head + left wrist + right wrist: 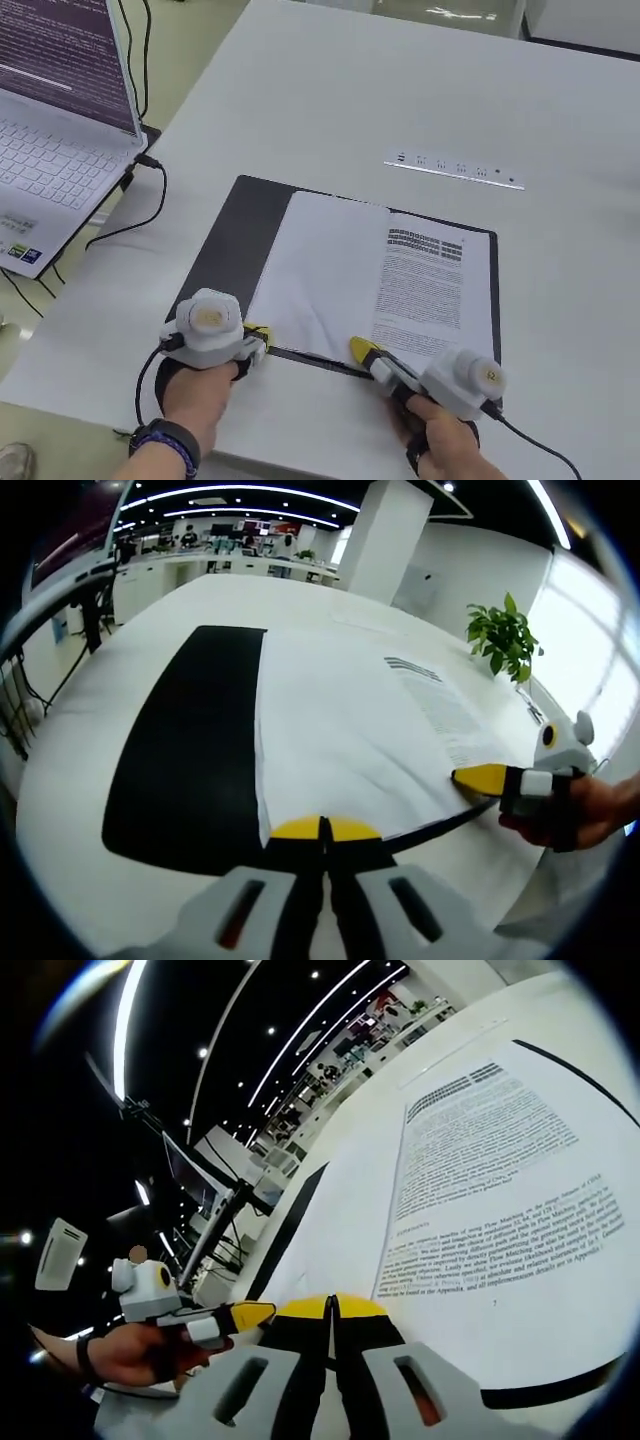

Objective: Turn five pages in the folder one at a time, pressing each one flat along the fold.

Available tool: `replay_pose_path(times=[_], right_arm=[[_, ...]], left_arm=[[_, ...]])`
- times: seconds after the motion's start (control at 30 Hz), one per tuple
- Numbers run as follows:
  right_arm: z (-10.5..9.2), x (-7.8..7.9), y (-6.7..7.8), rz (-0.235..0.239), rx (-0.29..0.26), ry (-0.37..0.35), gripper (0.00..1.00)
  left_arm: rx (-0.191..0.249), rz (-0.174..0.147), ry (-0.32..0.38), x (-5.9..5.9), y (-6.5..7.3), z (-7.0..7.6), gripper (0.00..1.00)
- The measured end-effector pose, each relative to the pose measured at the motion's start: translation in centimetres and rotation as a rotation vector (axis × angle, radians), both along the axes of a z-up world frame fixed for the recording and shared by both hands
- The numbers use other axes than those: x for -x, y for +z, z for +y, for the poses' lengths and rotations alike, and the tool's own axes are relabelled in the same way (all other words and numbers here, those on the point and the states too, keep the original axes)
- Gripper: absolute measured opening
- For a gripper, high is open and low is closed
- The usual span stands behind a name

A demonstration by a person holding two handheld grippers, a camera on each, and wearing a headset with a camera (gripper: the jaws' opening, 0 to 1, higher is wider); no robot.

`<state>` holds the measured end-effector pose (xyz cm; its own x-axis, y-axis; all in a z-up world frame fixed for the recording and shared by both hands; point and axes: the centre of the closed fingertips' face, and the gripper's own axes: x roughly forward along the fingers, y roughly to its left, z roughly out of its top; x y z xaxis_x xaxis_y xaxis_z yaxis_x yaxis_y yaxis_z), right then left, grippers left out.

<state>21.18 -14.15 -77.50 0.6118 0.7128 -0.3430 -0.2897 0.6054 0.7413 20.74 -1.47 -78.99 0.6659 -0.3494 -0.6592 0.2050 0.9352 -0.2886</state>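
The left gripper (256, 334) and right gripper (360, 349) are held nearest, at the near edge of the folder (225, 250), which lies open on the white table (350, 90). Both pairs of jaws are seen closed together in their own views. The left tips are set at the blank page's (320, 270) lower corner, probably to steady it, though whether paper is nipped cannot be told. The right tips are laid at the foot of the fold, seemingly for pressing along it. The printed page (480, 1160) is made plain by the right gripper view, the laptop (60, 110) by the head view.
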Motion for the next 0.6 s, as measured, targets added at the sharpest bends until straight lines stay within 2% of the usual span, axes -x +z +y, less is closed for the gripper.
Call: replay_pose_path(times=[0.07,0.17,0.23,0.33,0.4,0.43,0.6], right_arm=[[-0.4,0.2,0.2,-0.013,0.016,-0.007,0.00],[-0.9,0.4,0.9,-0.043,0.028,-0.016,0.01],[-1.6,0.5,1.0,-0.057,0.058,-0.012,0.05],[-2.5,0.8,1.3,-0.077,0.125,0.027,0.14],[-3.1,0.8,1.9,-0.092,0.153,0.038,0.21],[-3.6,0.7,2.6,-0.121,0.167,0.039,0.24],[-5.5,0.5,4.8,-0.194,0.218,0.038,0.32]], left_arm=[[-0.010,0.007,-0.018,0.2,0.1,-0.1,0.00],[-0.018,-0.002,-0.045,0.5,0.7,-0.4,0.02],[-0.037,-0.008,-0.067,0.8,1.2,-0.5,0.02],[-0.037,-0.013,-0.081,1.0,1.9,-0.8,0.04],[-0.042,-0.035,-0.102,1.1,2.8,-1.2,0.07],[-0.044,-0.041,-0.110,1.0,3.1,-1.3,0.08],[-0.064,-0.095,-0.152,0.6,5.5,-1.7,0.17]])
